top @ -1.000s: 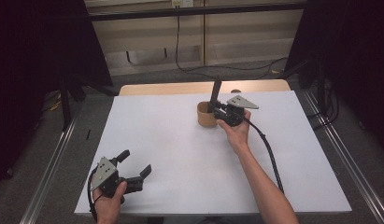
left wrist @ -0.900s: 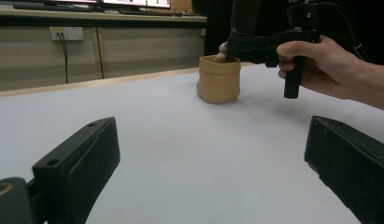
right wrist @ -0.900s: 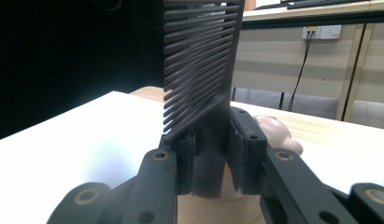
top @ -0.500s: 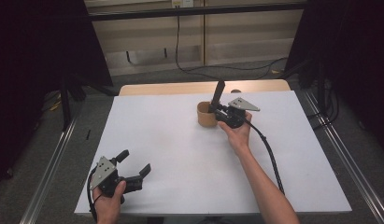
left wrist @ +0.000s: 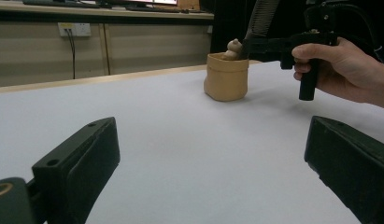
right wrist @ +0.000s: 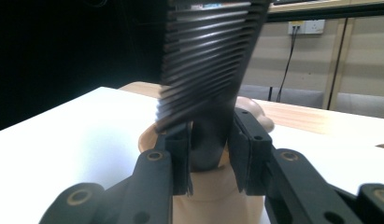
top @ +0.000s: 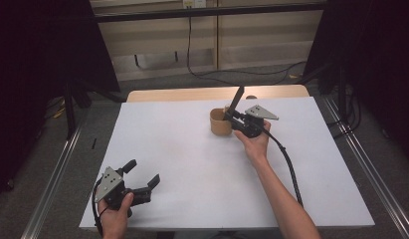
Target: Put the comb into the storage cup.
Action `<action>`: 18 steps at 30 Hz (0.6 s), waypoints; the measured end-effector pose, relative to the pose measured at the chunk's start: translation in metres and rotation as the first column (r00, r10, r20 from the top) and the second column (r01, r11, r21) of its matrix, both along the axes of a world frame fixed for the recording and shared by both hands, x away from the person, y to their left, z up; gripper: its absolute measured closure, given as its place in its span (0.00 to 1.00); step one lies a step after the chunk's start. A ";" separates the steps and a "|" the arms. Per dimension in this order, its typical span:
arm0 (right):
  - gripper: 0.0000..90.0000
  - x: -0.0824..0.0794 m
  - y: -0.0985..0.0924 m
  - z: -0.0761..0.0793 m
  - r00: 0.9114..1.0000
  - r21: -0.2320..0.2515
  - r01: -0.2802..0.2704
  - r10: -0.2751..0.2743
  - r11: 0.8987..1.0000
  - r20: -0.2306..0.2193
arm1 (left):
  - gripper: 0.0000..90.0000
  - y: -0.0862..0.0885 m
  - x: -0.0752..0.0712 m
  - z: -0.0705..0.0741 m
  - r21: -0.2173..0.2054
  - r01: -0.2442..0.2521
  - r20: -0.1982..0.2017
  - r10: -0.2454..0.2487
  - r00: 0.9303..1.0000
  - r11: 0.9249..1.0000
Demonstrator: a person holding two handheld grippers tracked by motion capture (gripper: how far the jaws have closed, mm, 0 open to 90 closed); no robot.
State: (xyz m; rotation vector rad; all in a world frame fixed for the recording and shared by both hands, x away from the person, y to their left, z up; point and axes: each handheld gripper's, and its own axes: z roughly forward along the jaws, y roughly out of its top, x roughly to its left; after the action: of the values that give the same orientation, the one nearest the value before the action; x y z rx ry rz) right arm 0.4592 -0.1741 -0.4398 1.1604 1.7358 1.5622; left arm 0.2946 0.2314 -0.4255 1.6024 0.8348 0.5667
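A black ribbed comb (right wrist: 206, 70) stands nearly upright, leaning a little, over a small tan pouch-like holder (top: 219, 123) that sits toward the far middle of the white surface (top: 192, 164). The right hand-held gripper (top: 235, 118) has the comb's lower end clamped between its two pads, the jaws narrowed around it; they have just eased apart slightly, with the comb between them. A rounded tan piece (left wrist: 234, 46) pokes up out of the holder just beside the comb. In the left gripper view the holder's rolled rim shows, with the person's right hand (left wrist: 341, 70) just beside it. The left hand-held gripper (top: 142, 177) rests at the near left corner of the surface, well apart from the holder, jaws spread wide with nothing between them.
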 end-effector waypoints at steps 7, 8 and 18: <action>0.74 -0.002 -0.006 -0.002 1.000 -0.001 0.017 -0.017 1.000 -0.007 | 0.04 -0.001 0.000 0.000 0.011 0.007 0.000 -0.007 1.000 1.000; 0.73 -0.002 -0.007 -0.002 1.000 -0.002 0.017 -0.017 1.000 -0.008 | 0.04 -0.001 0.000 0.000 0.012 0.007 0.000 -0.007 1.000 1.000; 0.61 -0.005 -0.012 0.000 1.000 0.009 0.025 -0.025 1.000 -0.019 | 0.04 -0.001 0.000 0.000 0.013 0.010 0.001 -0.010 1.000 1.000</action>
State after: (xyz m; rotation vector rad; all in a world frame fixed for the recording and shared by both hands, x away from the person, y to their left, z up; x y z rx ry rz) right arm 0.4546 -0.1857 -0.4403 1.2008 1.7206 1.5512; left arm 0.2950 0.2307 -0.4257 1.6173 0.8233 0.5678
